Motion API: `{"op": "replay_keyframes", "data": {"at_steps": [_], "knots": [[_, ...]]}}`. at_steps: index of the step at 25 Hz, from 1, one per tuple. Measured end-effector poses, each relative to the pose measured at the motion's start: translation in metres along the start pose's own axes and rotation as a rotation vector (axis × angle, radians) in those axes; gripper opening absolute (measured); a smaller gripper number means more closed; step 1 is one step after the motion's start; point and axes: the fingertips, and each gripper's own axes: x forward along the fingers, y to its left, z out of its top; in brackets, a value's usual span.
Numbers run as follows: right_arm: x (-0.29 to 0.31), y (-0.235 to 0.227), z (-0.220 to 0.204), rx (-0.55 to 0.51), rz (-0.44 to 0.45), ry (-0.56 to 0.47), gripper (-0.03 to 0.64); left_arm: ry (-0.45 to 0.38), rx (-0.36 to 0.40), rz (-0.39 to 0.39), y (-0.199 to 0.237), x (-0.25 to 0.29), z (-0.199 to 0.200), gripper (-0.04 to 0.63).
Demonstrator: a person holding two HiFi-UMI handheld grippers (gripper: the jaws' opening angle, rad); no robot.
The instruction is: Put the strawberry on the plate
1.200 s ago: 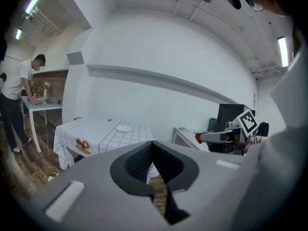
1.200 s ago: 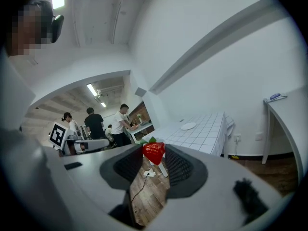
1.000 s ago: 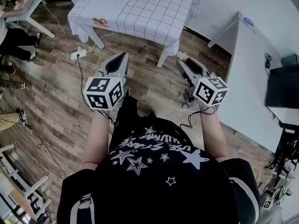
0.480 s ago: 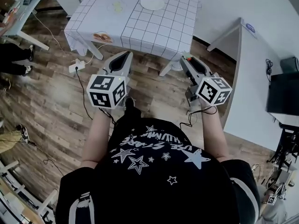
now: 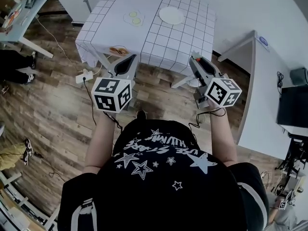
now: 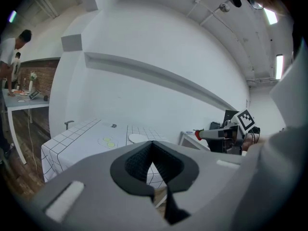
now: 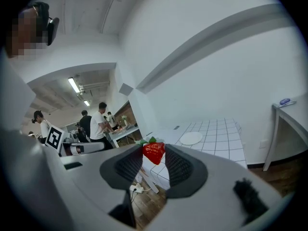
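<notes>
In the head view the left gripper (image 5: pixel 126 64) and right gripper (image 5: pixel 196 61) hang by the table's (image 5: pixel 144 37) near edge, the plate (image 5: pixel 172 15) toward its far right; the left gripper view shows jaws shut together, empty; the right gripper view shows the strawberry (image 7: pixel 154 152) pinched between the jaw tips, roughly upright, leaves up, tip down.

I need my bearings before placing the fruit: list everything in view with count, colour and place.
table: one, white cloth with dark grid, top centre of the head view
plate: one, white, on the table, right of centre
yellow-green pieces: two, on the table, left of the plate
strawberry: one, red with green leaves, between the jaws of the right gripper
power strip: one, white, on the floor left of the table
desk: one, white, right side
screen: one, black, far right
left gripper: one, grey, shut, empty
right gripper: one, grey, shut on the strawberry
</notes>
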Motion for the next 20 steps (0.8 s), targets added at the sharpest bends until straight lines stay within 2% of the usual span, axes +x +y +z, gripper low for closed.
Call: {"op": "replay_keyframes", "data": {"at_steps": [9,13,20], "knots": [[0.025,0.004,-0.001,-0.007,-0.036,0.025,0.152,0.020,-0.031,-0.030,0.032,0.010,-0.004,0.009],[0.039,-0.007,0.007,-0.001,-0.043,0.018,0.152,0.031,-0.017,-0.040,0.037,0.024,-0.001,0.009],[0.088,-0.028,0.026,0.009,0.001,0.005,0.152,0.044,-0.010,-0.011,0.060,0.054,0.010,0.009]]}}
